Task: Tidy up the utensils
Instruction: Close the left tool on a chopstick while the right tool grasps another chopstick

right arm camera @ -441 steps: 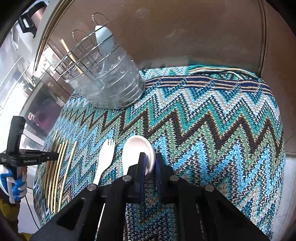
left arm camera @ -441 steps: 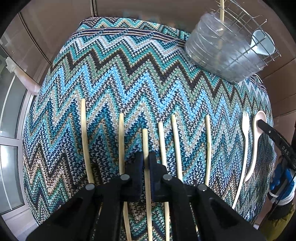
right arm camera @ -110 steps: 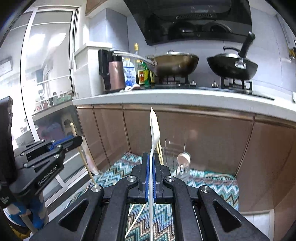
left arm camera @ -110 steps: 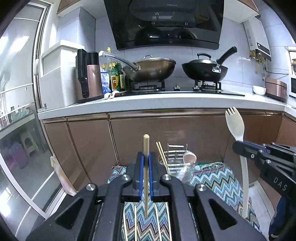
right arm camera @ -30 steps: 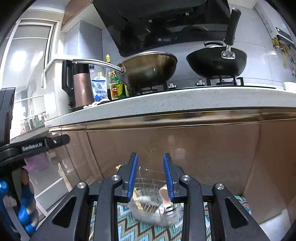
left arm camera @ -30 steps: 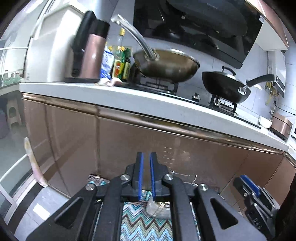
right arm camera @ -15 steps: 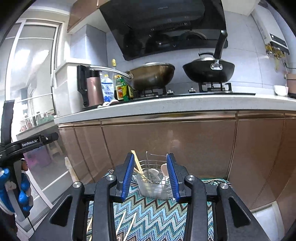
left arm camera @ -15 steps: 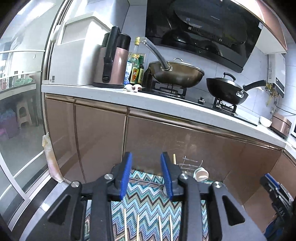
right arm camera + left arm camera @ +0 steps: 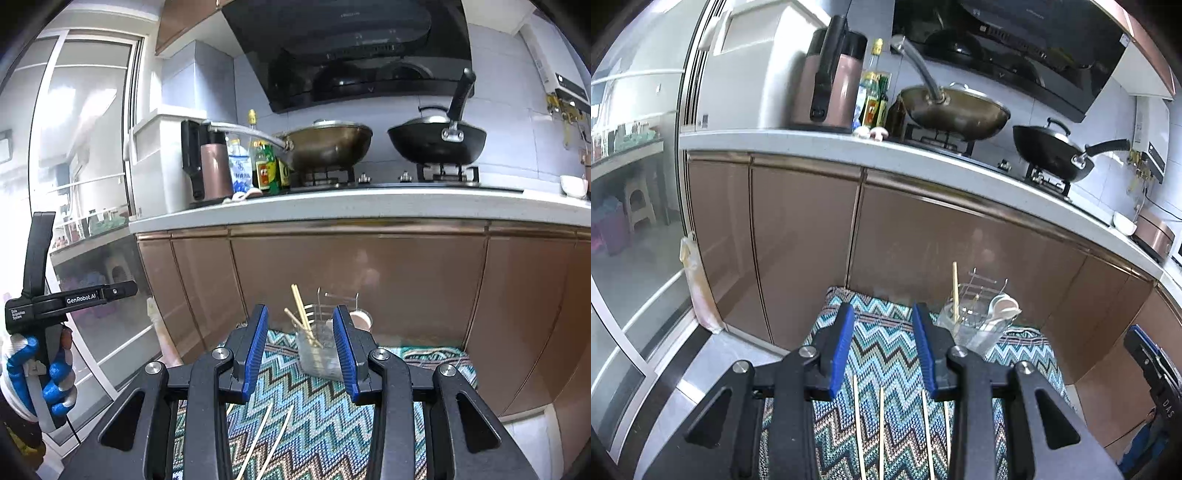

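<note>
A wire utensil holder with a clear plastic liner (image 9: 975, 325) stands at the far end of a zigzag-patterned cloth (image 9: 886, 354). It holds upright chopsticks (image 9: 955, 291) and white plastic utensils (image 9: 1003, 306). It also shows in the right wrist view (image 9: 319, 347) with chopsticks (image 9: 301, 310) sticking out. Several chopsticks (image 9: 881, 428) lie on the cloth below my left gripper (image 9: 882, 343), which is open and empty. My right gripper (image 9: 301, 347) is open and empty, raised above the cloth, with two chopsticks (image 9: 273, 435) below it.
Brown cabinet doors (image 9: 923, 236) rise right behind the cloth under a white counter (image 9: 369, 206) with a wok, a black pan and bottles. A glass door (image 9: 628, 240) is at the left. The other hand-held gripper (image 9: 48, 299) is at the left of the right wrist view.
Both grippers were shut on a chopstick and a fork, then came over the holder and opened. Both have since pulled back and up; jaws are wider now.
</note>
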### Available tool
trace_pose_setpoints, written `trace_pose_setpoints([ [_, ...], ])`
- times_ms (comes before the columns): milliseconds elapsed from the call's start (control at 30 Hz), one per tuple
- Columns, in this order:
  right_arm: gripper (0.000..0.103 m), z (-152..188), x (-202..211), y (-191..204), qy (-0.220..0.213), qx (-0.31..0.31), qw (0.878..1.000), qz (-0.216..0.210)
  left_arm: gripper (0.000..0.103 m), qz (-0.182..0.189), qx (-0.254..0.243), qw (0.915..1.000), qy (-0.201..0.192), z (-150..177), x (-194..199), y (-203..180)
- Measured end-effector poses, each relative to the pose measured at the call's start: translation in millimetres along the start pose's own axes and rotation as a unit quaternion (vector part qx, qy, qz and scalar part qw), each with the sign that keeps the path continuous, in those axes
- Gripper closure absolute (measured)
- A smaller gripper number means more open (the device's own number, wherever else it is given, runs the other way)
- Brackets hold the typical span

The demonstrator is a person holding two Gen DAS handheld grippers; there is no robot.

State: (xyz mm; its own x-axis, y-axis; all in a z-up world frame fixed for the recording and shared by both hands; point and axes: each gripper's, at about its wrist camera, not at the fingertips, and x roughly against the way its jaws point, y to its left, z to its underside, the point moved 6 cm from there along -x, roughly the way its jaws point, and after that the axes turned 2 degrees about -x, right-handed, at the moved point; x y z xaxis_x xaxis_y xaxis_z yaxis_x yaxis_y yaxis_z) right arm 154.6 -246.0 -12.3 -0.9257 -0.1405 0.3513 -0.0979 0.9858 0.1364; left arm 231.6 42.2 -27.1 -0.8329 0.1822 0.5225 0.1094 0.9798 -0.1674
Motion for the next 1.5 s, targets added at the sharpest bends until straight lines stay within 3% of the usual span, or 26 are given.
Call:
trace_pose_setpoints([
  [200, 0.066, 23, -24, -4, 0.035, -0.007, 0.999, -0.001, 0.072, -0.013, 0.007, 0.9995, 0.026, 20, -29, 10],
  [533, 0.066, 73, -82, -12, 0.133, -0.022, 0.991, -0.013, 0.072, -0.006, 0.021, 0.9924, 0.121, 65, -93, 23],
  [800, 0.067, 139, -146, -15, 0.275, -0.047, 0.96, -0.033, 0.072, -0.011, 0.007, 0.9704, 0.241, 117, -149, 27],
  [1000, 0.081, 171, -182, -15, 0.341, -0.064, 0.937, -0.043, 0.072, -0.028, 0.024, 0.9549, 0.295, 139, -184, 41],
  [1367, 0.084, 199, -229, -13, 0.408, -0.071, 0.909, -0.041, 0.073, -0.025, 0.011, 0.9406, 0.338, 157, -212, 31],
  [1500, 0.086, 206, -240, -13, 0.42, -0.061, 0.905, -0.034, 0.082, -0.029, 0.01, 0.9365, 0.349, 163, -220, 32],
])
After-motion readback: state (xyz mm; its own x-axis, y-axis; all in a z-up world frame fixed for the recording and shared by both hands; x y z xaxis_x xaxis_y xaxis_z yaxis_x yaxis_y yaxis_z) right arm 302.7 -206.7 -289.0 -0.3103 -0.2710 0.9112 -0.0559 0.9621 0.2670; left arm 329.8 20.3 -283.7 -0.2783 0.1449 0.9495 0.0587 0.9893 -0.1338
